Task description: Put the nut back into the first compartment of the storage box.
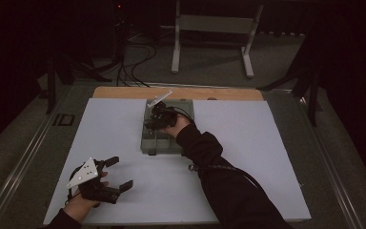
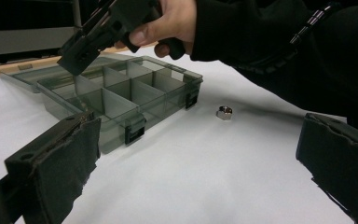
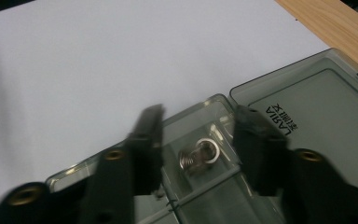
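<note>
A smoky clear compartment box (image 1: 148, 143) lies open mid-table, its lid (image 3: 317, 107) flat on the far side. My right gripper (image 1: 153, 123) hovers over a far corner compartment of the box (image 3: 191, 109). Its jaws (image 3: 198, 114) stand open and apart from a small metal screw with a washer (image 3: 196, 156) lying below them. In the left gripper view the right gripper (image 2: 74, 60) points down at the box's dividers (image 2: 121, 100). My left gripper (image 1: 122, 171) rests open at the near left, nothing between its pads (image 2: 198, 120). A steel nut (image 2: 224, 112) lies loose beside the box.
A white mat (image 1: 248, 143) covers the table, with a wooden strip (image 1: 124, 92) along the far edge. The person's right sleeve (image 1: 228, 181) crosses the mat's near middle. A metal frame (image 1: 209, 24) and cables (image 1: 133, 67) stand on the floor beyond.
</note>
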{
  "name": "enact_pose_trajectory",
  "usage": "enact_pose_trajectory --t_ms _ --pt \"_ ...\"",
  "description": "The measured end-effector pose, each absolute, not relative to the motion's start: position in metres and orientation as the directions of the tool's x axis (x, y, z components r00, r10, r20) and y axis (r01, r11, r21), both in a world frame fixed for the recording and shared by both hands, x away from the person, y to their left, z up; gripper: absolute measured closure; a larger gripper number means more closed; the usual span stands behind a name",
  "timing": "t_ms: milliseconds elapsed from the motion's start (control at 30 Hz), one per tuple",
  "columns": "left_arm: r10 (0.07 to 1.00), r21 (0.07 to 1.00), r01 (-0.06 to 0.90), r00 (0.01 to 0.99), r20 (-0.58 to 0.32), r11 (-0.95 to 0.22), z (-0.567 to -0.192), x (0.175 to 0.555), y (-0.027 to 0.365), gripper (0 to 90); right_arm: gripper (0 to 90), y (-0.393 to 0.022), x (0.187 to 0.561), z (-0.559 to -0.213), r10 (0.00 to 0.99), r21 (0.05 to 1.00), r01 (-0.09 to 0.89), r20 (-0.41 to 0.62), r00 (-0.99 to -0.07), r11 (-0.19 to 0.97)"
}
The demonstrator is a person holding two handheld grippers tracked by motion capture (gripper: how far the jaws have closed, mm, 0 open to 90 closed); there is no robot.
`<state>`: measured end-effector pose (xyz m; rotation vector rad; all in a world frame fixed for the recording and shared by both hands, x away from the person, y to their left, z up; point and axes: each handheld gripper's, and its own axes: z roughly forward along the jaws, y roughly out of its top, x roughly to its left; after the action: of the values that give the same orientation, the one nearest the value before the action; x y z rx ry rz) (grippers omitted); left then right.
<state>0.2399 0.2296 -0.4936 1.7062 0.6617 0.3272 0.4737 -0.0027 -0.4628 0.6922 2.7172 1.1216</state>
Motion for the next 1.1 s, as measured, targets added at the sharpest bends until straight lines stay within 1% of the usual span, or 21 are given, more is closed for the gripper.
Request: enact_pose_trajectory --t_ms 67,233,267,333,367,567,733,800,833,1033,1067,1100 --pt "0.588 0.961 0.250 0.798 -0.134 -0.121 -0.494 0.240 0.230 0.4 40.7 -0.004 0.472 -0.460 0.460 0.693 0.377 0.074 -0.885 0.614" --pt "0.589 0.960 0.250 0.798 -0.131 -0.125 -0.493 0.240 0.229 0.4 31.8 -0.014 0.465 -0.452 0.455 0.697 0.385 0.094 -0.885 0.605" --pt "0.590 0.960 0.251 0.797 -0.131 -0.126 -0.493 0.240 0.229 0.4 28.4 -0.016 0.462 -0.451 0.456 0.699 0.382 0.089 -0.885 0.605" --pt "0.591 0.959 0.252 0.796 -0.131 -0.127 -0.494 0.240 0.229 0.4 27.6 -0.021 0.457 -0.448 0.452 0.698 0.385 0.098 -0.886 0.603" --pt "0.591 0.959 0.252 0.796 -0.131 -0.127 -0.494 0.240 0.229 0.4 25.7 -0.023 0.454 -0.447 0.451 0.695 0.386 0.100 -0.887 0.606" --pt "0.594 0.958 0.254 0.794 -0.130 -0.130 -0.493 0.240 0.229 0.4 25.3 -0.043 0.435 -0.438 0.443 0.712 0.377 0.103 -0.891 0.593" --pt "0.595 0.958 0.255 0.793 -0.130 -0.130 -0.493 0.240 0.228 0.4 25.7 -0.063 0.413 -0.436 0.428 0.729 0.350 0.087 -0.900 0.588" --pt "0.595 0.958 0.255 0.793 -0.130 -0.130 -0.493 0.240 0.228 0.4 26.4 -0.069 0.407 -0.437 0.420 0.732 0.340 0.081 -0.904 0.591" --pt "0.595 0.958 0.255 0.793 -0.131 -0.130 -0.493 0.241 0.228 0.4 28.0 -0.080 0.396 -0.438 0.409 0.744 0.320 0.069 -0.910 0.587" --pt "0.596 0.958 0.254 0.793 -0.129 -0.131 -0.493 0.241 0.228 0.4 29.0 -0.100 0.377 -0.444 0.407 0.748 0.336 0.097 -0.908 0.573" --pt "0.596 0.958 0.254 0.793 -0.129 -0.130 -0.493 0.241 0.228 0.4 31.7 -0.104 0.373 -0.446 0.401 0.747 0.335 0.100 -0.911 0.574" --pt "0.596 0.958 0.256 0.792 -0.131 -0.129 -0.493 0.241 0.228 0.4 32.7 -0.109 0.370 -0.448 0.398 0.748 0.334 0.102 -0.912 0.574"
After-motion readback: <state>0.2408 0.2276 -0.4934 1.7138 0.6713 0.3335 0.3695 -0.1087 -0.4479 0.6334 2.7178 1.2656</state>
